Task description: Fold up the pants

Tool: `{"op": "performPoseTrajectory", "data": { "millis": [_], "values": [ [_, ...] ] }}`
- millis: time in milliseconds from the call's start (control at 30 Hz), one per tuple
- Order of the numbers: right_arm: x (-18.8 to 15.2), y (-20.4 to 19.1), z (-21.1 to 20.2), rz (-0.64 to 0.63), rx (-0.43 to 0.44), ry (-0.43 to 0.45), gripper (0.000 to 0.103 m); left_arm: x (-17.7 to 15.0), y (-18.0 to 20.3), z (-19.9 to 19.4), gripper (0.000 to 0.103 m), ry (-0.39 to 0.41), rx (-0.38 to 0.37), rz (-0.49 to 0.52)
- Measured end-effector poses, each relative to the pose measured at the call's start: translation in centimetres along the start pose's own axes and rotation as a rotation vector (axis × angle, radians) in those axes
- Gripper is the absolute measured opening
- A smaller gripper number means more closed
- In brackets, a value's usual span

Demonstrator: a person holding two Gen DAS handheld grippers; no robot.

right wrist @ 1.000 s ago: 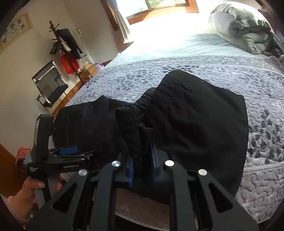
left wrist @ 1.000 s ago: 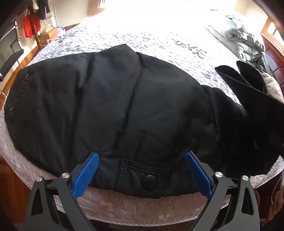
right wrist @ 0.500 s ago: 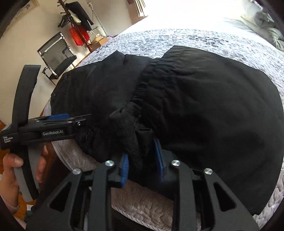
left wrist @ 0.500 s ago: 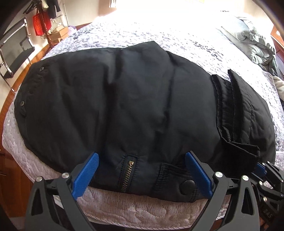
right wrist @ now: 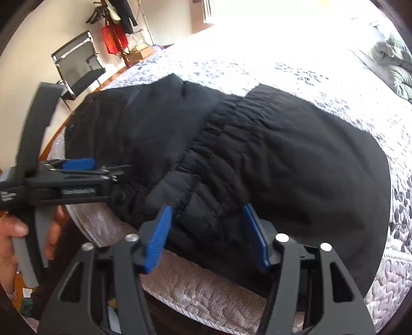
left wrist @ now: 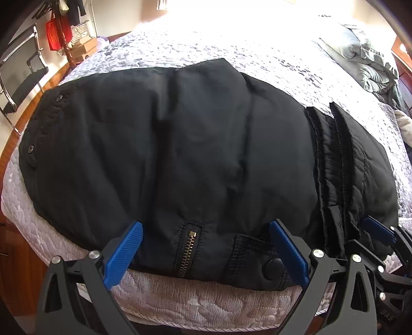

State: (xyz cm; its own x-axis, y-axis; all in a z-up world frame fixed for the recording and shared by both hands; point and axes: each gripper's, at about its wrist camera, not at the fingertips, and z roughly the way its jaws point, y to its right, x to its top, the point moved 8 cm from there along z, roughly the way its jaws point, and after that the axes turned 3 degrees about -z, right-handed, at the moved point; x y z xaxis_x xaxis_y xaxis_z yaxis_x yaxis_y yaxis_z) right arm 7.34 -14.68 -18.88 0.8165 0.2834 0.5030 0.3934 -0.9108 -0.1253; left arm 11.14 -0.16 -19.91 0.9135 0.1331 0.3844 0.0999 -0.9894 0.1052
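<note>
At the bed's near edge, both grippers, left and right, gape empty over black pants; squaring the layered edges first should keep the fold neat.

A bed with a pale quilted cover, patterned in grey, filled most of both views. Strong daylight washed out the far part of the bed. A crumpled grey-green blanket lay at the bed's far right corner. Left of the bed, a chrome-framed black chair stood against a cream wall. Beyond the chair, a coat stand carried dark garments and a red bag. Cardboard boxes sat at the stand's base. The floor left of the bed was reddish-brown wood.
</note>
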Motion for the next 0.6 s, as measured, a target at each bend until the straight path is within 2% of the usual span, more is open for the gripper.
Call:
{"op": "performPoseTrajectory", "data": {
  "millis": [33,67,100,167,233,333,433,500,600],
  "values": [
    [-0.1,0.2,0.1,0.012,0.004,0.002,0.049,-0.1,-0.1,0.0,0.099,-0.002,-0.003,0.000],
    [-0.2,0.3,0.2,0.023,0.023,0.004,0.033,-0.1,-0.2,0.0,0.099,-0.003,-0.004,0.001],
    [-0.2,0.2,0.4,0.040,0.049,0.000,0.023,-0.1,-0.2,0.1,0.099,-0.004,-0.009,0.002],
    [-0.1,0.4,0.4,0.059,0.054,0.006,0.014,-0.1,-0.3,0.1,0.099,-0.005,-0.013,0.004],
    [0.1,0.4,0.1,0.062,0.074,0.014,0.010,-0.1,-0.3,0.2,0.099,-0.006,-0.017,0.004],
    [0.7,-0.3,-1.3,0.070,0.142,0.053,0.009,-0.2,-0.5,0.4,0.099,-0.008,-0.024,0.004],
    [1.4,-1.8,-3.3,0.023,0.187,0.089,0.009,-0.1,-0.6,0.6,0.099,-0.011,-0.031,0.001],
    [1.6,-2.8,-3.2,-0.010,0.188,0.073,0.009,-0.1,-0.7,0.7,0.099,-0.014,-0.035,-0.002],
    [1.0,-3.0,-1.0,-0.010,0.176,0.015,0.009,0.1,-0.9,0.9,0.099,-0.015,-0.038,-0.007]
  ]
}}
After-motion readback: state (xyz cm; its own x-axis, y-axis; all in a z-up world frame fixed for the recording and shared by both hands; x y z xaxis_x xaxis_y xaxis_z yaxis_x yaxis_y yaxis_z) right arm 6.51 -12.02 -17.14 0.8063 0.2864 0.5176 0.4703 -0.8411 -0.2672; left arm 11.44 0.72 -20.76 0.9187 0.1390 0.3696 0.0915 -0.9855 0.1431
